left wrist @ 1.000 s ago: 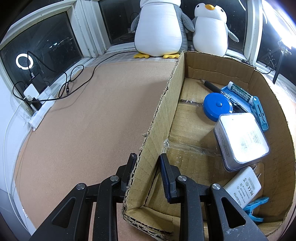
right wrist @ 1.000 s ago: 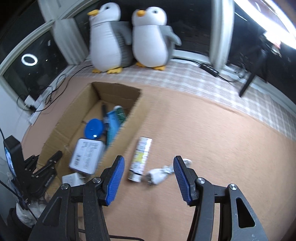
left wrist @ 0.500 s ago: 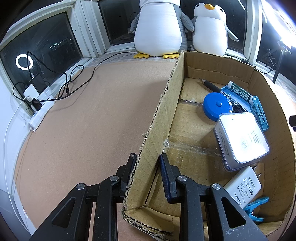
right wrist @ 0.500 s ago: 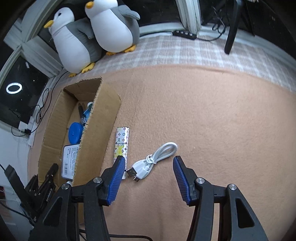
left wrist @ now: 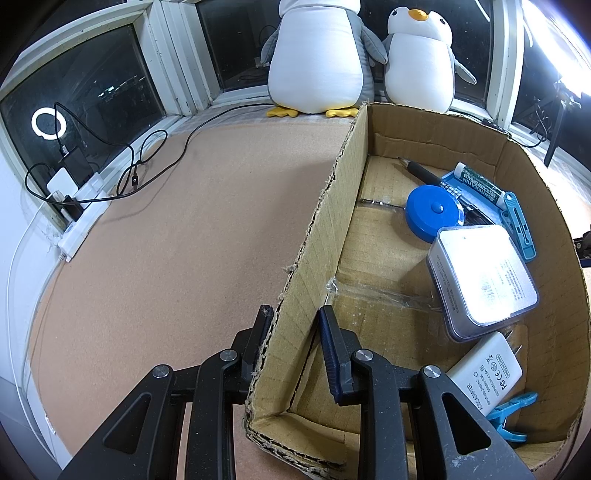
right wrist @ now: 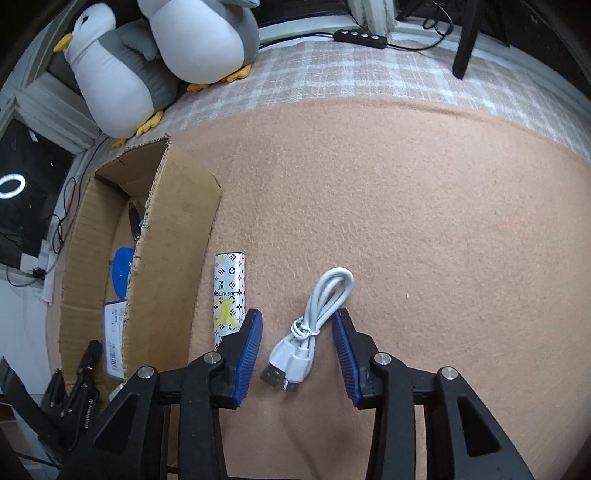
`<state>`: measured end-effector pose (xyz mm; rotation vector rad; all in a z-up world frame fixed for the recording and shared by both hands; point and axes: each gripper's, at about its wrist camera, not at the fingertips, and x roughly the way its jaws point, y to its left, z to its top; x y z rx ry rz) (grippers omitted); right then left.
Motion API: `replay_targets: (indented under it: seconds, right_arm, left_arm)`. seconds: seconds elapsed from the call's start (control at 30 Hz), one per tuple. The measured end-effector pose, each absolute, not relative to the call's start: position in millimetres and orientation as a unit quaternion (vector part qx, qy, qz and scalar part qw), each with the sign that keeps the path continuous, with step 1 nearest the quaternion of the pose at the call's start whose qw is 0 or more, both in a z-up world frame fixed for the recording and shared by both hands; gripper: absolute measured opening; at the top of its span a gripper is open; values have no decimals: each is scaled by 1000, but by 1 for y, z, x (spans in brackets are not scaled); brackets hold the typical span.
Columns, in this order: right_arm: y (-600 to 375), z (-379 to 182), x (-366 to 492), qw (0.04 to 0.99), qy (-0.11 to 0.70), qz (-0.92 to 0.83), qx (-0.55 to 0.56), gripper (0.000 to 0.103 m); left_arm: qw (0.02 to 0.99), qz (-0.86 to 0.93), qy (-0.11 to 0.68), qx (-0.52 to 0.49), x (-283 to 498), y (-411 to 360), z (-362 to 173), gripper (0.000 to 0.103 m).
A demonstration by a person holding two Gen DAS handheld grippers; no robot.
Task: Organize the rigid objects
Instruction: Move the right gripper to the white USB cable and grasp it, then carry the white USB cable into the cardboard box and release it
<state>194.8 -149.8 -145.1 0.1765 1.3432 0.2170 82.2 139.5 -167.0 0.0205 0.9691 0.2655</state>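
Note:
A cardboard box (left wrist: pixel 325 221) lies on the tan mat. My left gripper (left wrist: pixel 295 314) is shut on the box's left wall near its front corner. Inside the box are a blue round tape measure (left wrist: pixel 432 212), a grey plastic case (left wrist: pixel 484 280), a white charger (left wrist: pixel 484 373), a pen (left wrist: pixel 421 171), a green-labelled tube (left wrist: pixel 480 182) and blue clips (left wrist: pixel 519 229). My right gripper (right wrist: pixel 297 326) is open and low over a coiled white USB cable (right wrist: pixel 314 321), one finger on each side. A patterned white bar (right wrist: pixel 229 295) lies left of it, beside the box (right wrist: pixel 173 236).
Two plush penguins (left wrist: pixel 317 55) (right wrist: pixel 199 37) stand at the back by the window. Black cables and a white power strip (left wrist: pixel 77 221) lie at the left edge. A checked cloth (right wrist: pixel 369 74) and an inline switch (right wrist: pixel 360 35) lie behind the mat.
My right gripper has swung right from the box and come down over the white cable, which now sits between its fingers. The left gripper has kept its hold on the box wall.

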Motion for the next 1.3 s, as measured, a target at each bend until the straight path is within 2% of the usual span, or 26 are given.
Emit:
replay_targets:
  seconds: [0.13,0.2,0.4,0.87,1.3]
  right_arm:
    - [-141,-144,198,778,619,103,22,27]
    - [-136,-144,195,781,616,105,-17,21]
    - [-135,-145,191,782,608,122,-62,14]
    - [-145,-134,166,801,585,126,-23,13]
    - [-125,-77,157,831,533,163,-6,13]
  left_arm:
    - [877,127,464,10,83,139,-167,27]
    - [877,127,464,10,83,139,-167,27]
    - [877,127,464,10,84,139,-166,27]
    - [877,128,462,11,83,139,-167,27]
    - [877,128,462,10,83,138,-167,27]
